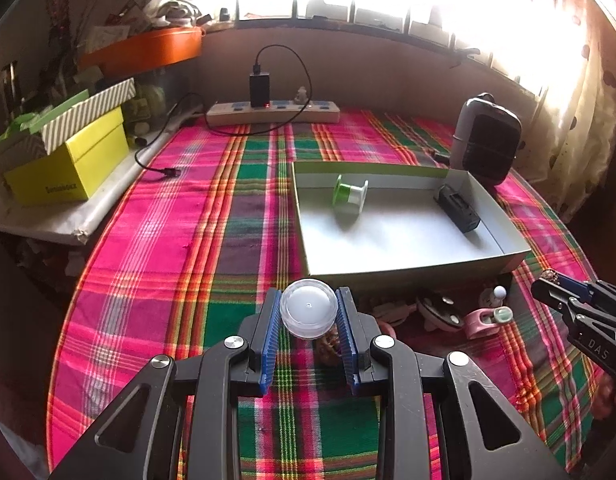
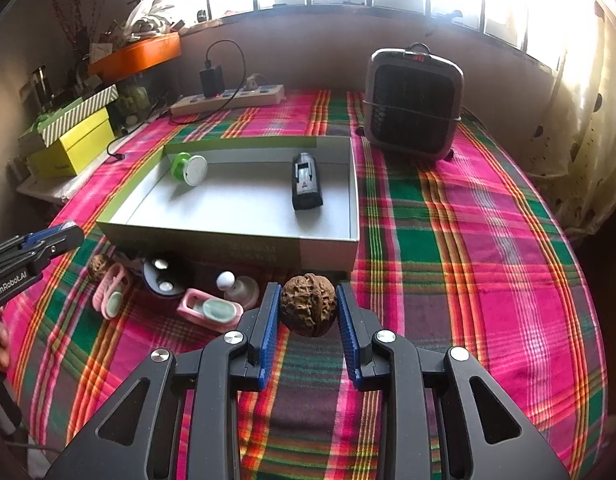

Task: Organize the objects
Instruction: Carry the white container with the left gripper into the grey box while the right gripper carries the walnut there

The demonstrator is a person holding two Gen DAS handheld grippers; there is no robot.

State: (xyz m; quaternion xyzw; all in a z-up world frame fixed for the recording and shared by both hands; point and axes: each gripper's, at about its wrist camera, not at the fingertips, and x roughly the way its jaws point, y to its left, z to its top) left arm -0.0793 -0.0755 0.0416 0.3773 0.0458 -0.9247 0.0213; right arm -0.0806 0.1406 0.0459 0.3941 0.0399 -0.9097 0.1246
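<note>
In the left wrist view my left gripper (image 1: 308, 295) is shut on a small clear round jar (image 1: 308, 314), held above the plaid cloth. A walnut (image 1: 328, 348) lies on the cloth under it. In the right wrist view my right gripper (image 2: 308, 291) is shut on another walnut (image 2: 310, 306), just in front of the shallow grey box (image 2: 227, 236). Inside the box lie a green spool (image 2: 187, 168) and a black device (image 2: 305, 186). Each gripper shows at the edge of the other view: the right gripper (image 1: 548, 282), the left gripper (image 2: 69, 236).
Between the box and the grippers lie pink clips (image 2: 209, 310), a dark oval item (image 2: 163, 276), a white-knobbed bottle (image 2: 237, 284) and a loose walnut (image 2: 97, 266). A heater (image 2: 414, 104) stands at the back right, a power strip (image 2: 227, 100) at the back, a yellow box (image 1: 67, 164) at the left.
</note>
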